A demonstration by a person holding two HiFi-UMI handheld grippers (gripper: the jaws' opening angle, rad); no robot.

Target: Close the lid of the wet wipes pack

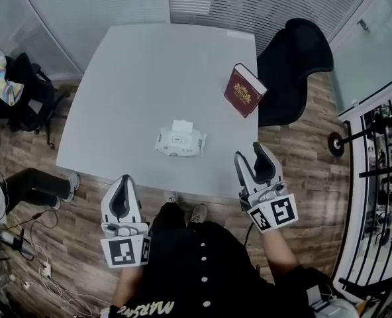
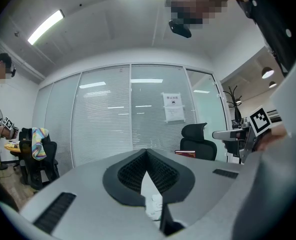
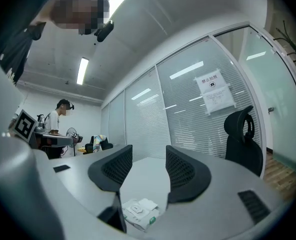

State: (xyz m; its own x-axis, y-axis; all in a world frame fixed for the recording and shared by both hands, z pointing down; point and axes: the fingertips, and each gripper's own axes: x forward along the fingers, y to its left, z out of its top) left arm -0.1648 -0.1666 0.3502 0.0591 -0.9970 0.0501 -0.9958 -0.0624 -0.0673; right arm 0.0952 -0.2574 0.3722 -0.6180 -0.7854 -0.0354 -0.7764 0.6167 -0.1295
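The white wet wipes pack point(image 1: 179, 142) lies on the grey table point(image 1: 136, 78) near its front edge, its small lid flipped up at the far side. My left gripper point(image 1: 124, 179) hovers off the table's front edge, left of the pack, jaws shut with nothing between them. The right gripper point(image 1: 249, 152) is at the front right corner, right of the pack and open. The right gripper view has the pack point(image 3: 138, 211) low between its spread jaws point(image 3: 149, 171), well apart from them. Past the closed tips point(image 2: 147, 156) in the left gripper view, part of the pack point(image 2: 153, 204) shows.
A dark red book point(image 1: 244, 90) lies near the table's right edge. A black office chair point(image 1: 295, 61) stands just beyond it. Another chair point(image 1: 20, 95) draped with clothes stands at the left, with a seated person's legs point(image 1: 30, 184) and floor cables point(image 1: 24, 264) nearby.
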